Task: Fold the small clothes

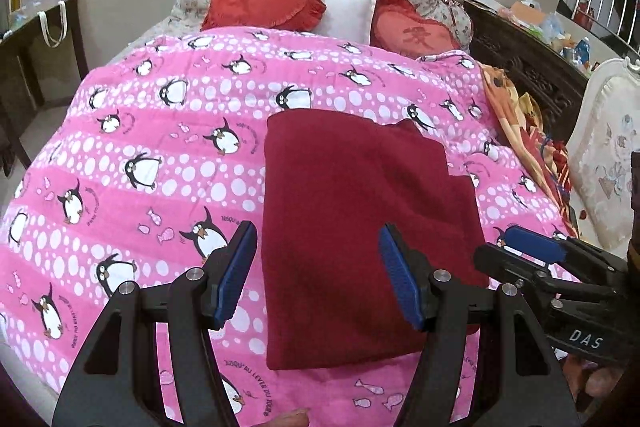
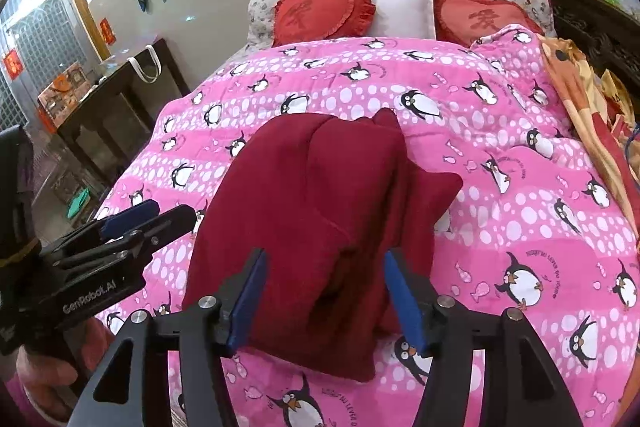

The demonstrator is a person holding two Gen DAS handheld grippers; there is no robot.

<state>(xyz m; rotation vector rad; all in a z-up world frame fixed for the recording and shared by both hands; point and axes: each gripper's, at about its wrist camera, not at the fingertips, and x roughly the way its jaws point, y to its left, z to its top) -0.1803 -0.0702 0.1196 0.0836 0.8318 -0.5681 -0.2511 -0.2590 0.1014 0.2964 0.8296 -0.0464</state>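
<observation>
A dark red garment (image 2: 320, 227), folded into a thick bundle, is seen lying on a pink penguin-print quilt (image 2: 520, 187). The right gripper (image 2: 324, 291) is held over its near end with the 2 blue-padded fingers spread apart. The left gripper (image 2: 148, 215) is seen just beside the garment's left edge.
</observation>
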